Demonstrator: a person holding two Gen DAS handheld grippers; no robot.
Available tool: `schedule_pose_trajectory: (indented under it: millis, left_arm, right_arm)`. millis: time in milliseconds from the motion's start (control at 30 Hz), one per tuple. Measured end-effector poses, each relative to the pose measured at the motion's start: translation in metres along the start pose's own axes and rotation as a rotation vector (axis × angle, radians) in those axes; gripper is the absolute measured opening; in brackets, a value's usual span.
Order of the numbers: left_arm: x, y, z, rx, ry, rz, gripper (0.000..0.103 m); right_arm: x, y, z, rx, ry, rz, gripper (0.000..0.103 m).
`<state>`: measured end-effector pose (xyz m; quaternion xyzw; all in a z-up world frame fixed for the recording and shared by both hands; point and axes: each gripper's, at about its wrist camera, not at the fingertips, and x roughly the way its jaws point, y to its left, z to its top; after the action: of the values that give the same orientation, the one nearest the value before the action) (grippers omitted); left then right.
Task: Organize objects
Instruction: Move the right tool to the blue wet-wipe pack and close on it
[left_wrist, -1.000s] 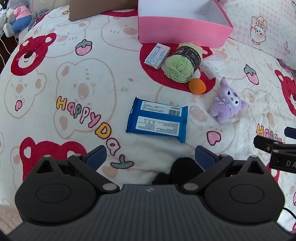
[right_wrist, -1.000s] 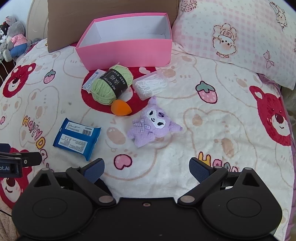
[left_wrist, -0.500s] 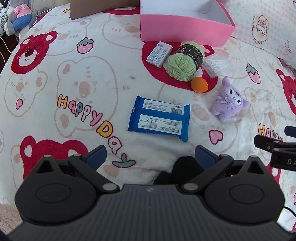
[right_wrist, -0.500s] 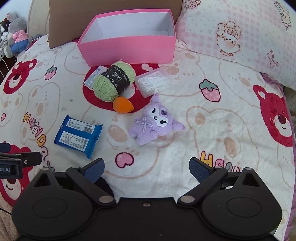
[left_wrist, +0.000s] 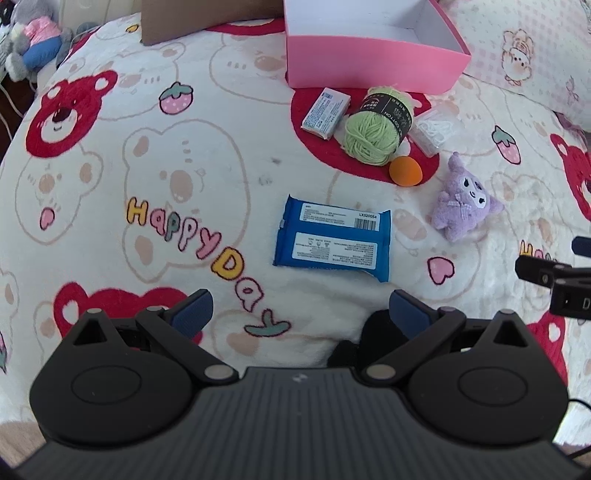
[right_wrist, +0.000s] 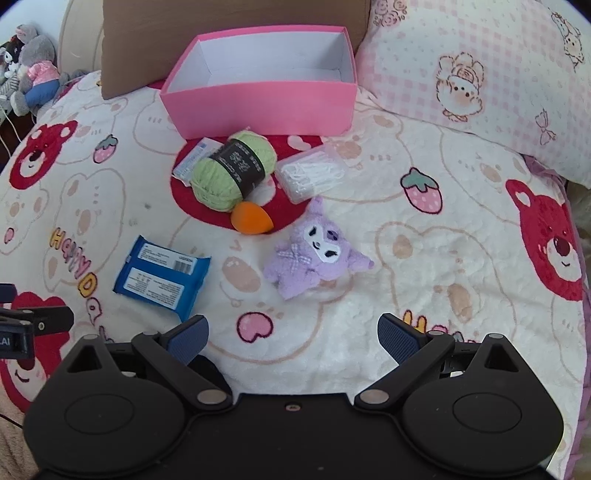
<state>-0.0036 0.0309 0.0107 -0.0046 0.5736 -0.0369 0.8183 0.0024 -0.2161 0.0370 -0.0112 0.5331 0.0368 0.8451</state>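
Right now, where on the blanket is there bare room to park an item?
Free: the wide stretch left of the blue wipes pack, and the patch right of the purple plush toward the pillow. The pink box looks empty. Crowded: in front of the box, around the green yarn, sponge and clear case.
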Motion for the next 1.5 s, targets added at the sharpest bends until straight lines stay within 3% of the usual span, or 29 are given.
schedule_pose_trajectory:
  millis: [167,300,433,600,700,767,833,1000,1167,1267,1367,1500]
  left_arm:
    - [-0.007,0.01,0.012,0.023,-0.019,0.004,0.103]
    - [-0.008,0.022,0.019,0.014,-0.047,-0.036,0.103]
    - [0.002,0.03,0.024,0.029,-0.098,-0.044,0.103]
    - [0.017,0.03,0.026,0.096,-0.18,-0.04,0.103]
    - [0.022,0.032,0.029,0.116,-0.218,-0.091,0.103]
    - [0.024,0.035,0.032,0.11,-0.227,-0.138,0.103]
    - [0.026,0.038,0.033,0.097,-0.241,-0.175,0.103]
    - [0.038,0.046,0.038,0.068,-0.242,-0.228,0.103]
    - [0.041,0.045,0.036,0.108,-0.305,-0.265,0.103]
    - [0.047,0.047,0.039,0.096,-0.285,-0.314,0.103]
    - [0.058,0.048,0.042,0.088,-0.255,-0.285,0.101]
    - [0.077,0.052,0.042,0.075,-0.218,-0.299,0.1]
  right_arm:
    - [0.0,0.005,0.005,-0.018,-0.02,0.0,0.1]
    - [-0.017,0.014,0.006,-0.111,-0.141,0.136,0.1]
    - [-0.022,0.019,0.01,-0.154,-0.253,0.197,0.1]
    - [-0.003,0.027,0.012,-0.178,-0.257,0.23,0.1]
    - [0.021,0.025,0.014,-0.125,-0.161,0.317,0.1]
    - [0.039,0.026,0.015,-0.086,-0.092,0.304,0.1]
    - [0.05,0.029,0.013,-0.096,-0.077,0.262,0.1]
    - [0.06,0.037,0.014,-0.132,-0.082,0.209,0.1]
    - [0.066,0.041,0.022,-0.157,-0.106,0.135,0.1]
    - [0.065,0.045,0.026,-0.153,-0.118,0.12,0.099]
    - [0.057,0.058,0.023,-0.223,-0.164,0.112,0.099]
    - [0.064,0.067,0.022,-0.308,-0.173,0.185,0.099]
